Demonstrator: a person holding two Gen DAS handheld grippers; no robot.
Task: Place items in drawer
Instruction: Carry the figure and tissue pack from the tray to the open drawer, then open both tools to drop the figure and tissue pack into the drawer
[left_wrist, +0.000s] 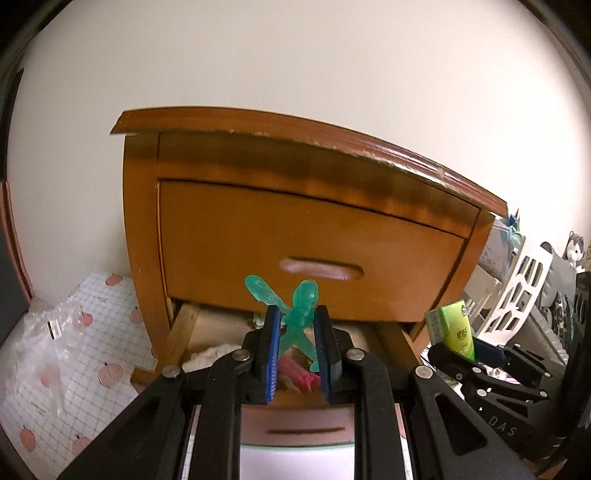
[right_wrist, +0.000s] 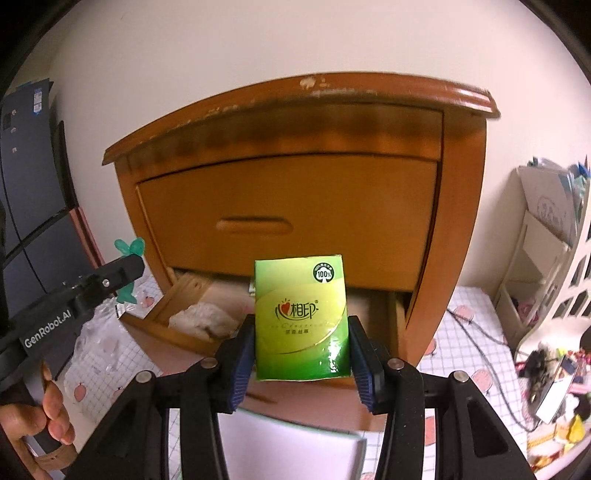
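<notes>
A wooden nightstand (left_wrist: 207, 155) has its upper drawer (left_wrist: 295, 240) closed and its lower drawer (left_wrist: 181, 325) pulled out. My left gripper (left_wrist: 297, 310) is shut on a translucent green toy figure (left_wrist: 304, 295), held just above the open drawer. A white cloth (right_wrist: 207, 317) and something pink (left_wrist: 299, 376) lie inside. My right gripper (right_wrist: 302, 328) is shut on a green tissue pack (right_wrist: 301, 314), upright in front of the open lower drawer (right_wrist: 177, 291). The left gripper (right_wrist: 129, 266) with the figure (right_wrist: 129, 247) shows at the right wrist view's left edge.
A checked sheet with peach prints (left_wrist: 92, 350) covers the floor, with a crumpled plastic bag (left_wrist: 44, 325) left of the nightstand. A white openwork shelf (right_wrist: 546, 258) and small clutter (right_wrist: 554, 387) stand at the right. A hand (right_wrist: 55, 417) holds the left gripper's handle.
</notes>
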